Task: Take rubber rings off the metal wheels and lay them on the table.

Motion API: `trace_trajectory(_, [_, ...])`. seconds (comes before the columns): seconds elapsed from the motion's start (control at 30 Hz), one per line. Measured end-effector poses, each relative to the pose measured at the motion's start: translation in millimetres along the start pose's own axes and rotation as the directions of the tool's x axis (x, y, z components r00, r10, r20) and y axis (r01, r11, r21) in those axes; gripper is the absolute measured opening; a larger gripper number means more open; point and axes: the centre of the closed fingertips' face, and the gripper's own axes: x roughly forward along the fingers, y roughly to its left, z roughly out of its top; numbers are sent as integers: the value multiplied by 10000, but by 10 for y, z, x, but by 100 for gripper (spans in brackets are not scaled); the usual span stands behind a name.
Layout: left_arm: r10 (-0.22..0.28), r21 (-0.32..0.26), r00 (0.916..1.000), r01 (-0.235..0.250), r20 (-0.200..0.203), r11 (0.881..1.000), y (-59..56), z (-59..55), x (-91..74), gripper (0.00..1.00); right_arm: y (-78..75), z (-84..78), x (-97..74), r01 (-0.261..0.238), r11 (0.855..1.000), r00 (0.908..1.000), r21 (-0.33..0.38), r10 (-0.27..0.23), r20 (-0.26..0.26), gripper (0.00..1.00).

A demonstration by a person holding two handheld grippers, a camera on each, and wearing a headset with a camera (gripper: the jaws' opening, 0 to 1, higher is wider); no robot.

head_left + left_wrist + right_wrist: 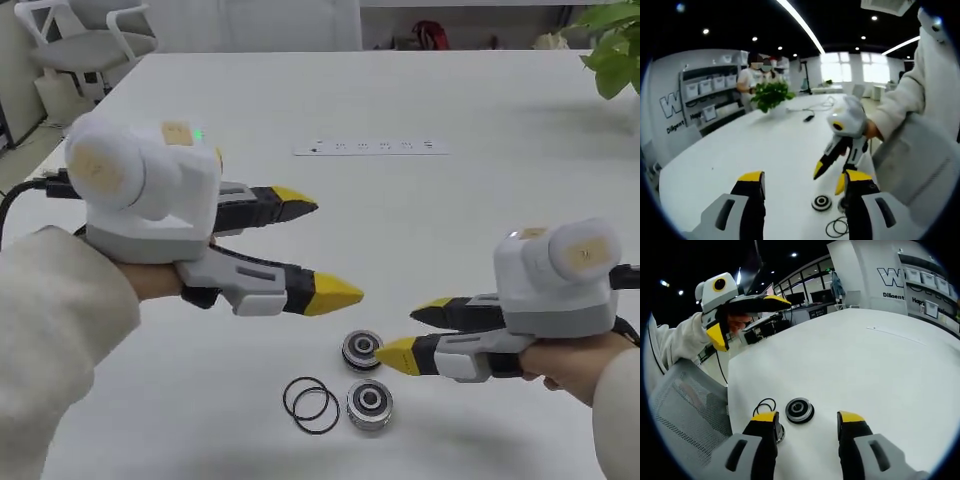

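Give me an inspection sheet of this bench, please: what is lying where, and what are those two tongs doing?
Surface: white table, mostly bare.
Job's things: far wheel and near wheel, close together; two black rubber rings overlapped on the table beside the near wheel.
Clutter: power strip farther back.
Grippers: left tongs and right tongs both open, holding nothing, above the table.
Cables: black cable behind the left tongs.
Surroundings: plant, office chair, shelves of bins.
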Motion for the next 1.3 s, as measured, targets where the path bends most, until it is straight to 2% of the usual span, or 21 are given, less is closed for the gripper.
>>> trace_trajectory(0.13, [-56,171,9999,57,-88,9998,4,-27,133,61,21,-38,18,-50,9999,9998,-145,48,-168,42])
trace_trajectory(0.23, [-81,206,9997,86,-237,9998,-15,-99,216,54,29,-60,31,-57,9995,9996,-297,49,-276,41])
trace_trajectory(0.37, [-116,219,9993,124,-357,9997,-66,-252,300,52,35,-86,43,-39,9992,9993,-402,23,-381,40])
trace_trajectory(0.5, [-170,103,9977,177,-662,9998,-104,-439,335,51,38,-107,52,-25,9987,9989,-515,1,-470,38])
trace_trajectory(0.63, [-138,-38,9965,136,-821,9999,-101,-553,344,47,37,-124,65,-23,9985,9986,-540,-5,-530,37])
trace_trajectory(0.77, [-144,-269,9966,122,-813,9996,-104,-631,366,45,41,-142,80,-20,9979,9982,-643,-19,-599,36])
trace_trajectory(0.93, [-373,-262,9915,343,-1249,9991,-167,-804,426,40,52,-149,88,-31,9971,9980,-758,-16,-627,33])
trace_trajectory(1.07, [-586,-429,9894,533,-1330,9977,-235,-884,469,36,60,-154,97,-64,9968,9979,-793,12,-649,32])
trace_trajectory(1.17, [-545,-354,9876,498,-1472,9981,-242,-930,486,33,68,-154,99,-91,9968,9979,-800,39,-653,33])
trace_trajectory(1.3, [-462,-417,9886,406,-1435,9983,-242,-942,493,32,86,-169,104,-169,9968,9973,-775,112,-727,34])
